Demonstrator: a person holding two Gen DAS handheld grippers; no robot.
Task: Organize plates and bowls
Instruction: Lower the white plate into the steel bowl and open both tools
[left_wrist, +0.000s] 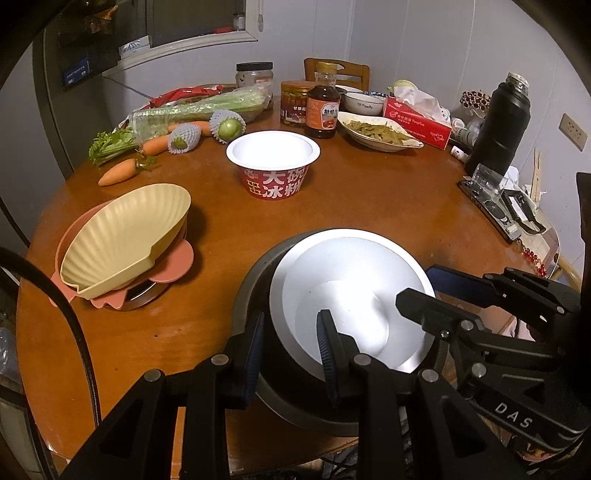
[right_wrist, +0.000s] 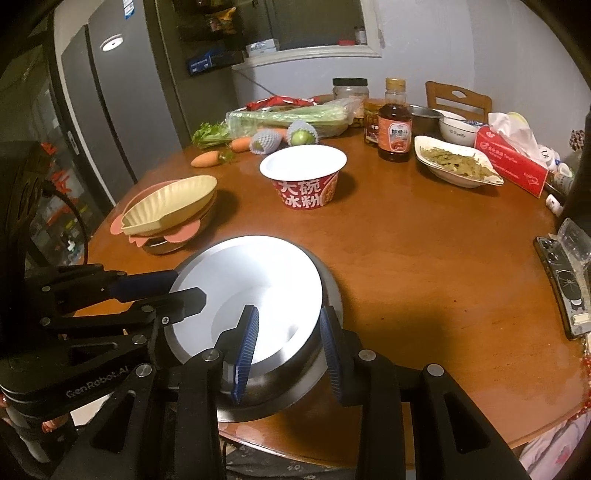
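Observation:
Two nested steel bowls (left_wrist: 354, 288) (right_wrist: 255, 280) rest on the round wooden table (left_wrist: 369, 206) near its front edge. My left gripper (left_wrist: 291, 315) is shut on their near-left rim, one pad inside and one outside. It shows at the left in the right wrist view (right_wrist: 188, 284). My right gripper (right_wrist: 289, 309) is shut on the right rim, also with a pad on each side of the wall. It enters the left wrist view from the right (left_wrist: 417, 286). A yellow shell dish (left_wrist: 125, 240) (right_wrist: 173, 201) lies on pink shell dishes. A red paper bowl (left_wrist: 273, 162) (right_wrist: 304, 173) stands mid-table.
At the back are a plate of green vegetables (left_wrist: 380, 133), a white bowl (left_wrist: 364, 103), a sauce bottle (left_wrist: 322, 107), a tissue box (left_wrist: 417, 118), a black flask (left_wrist: 496, 125), carrots and celery (left_wrist: 192, 110). A phone (right_wrist: 561, 284) lies by the right edge.

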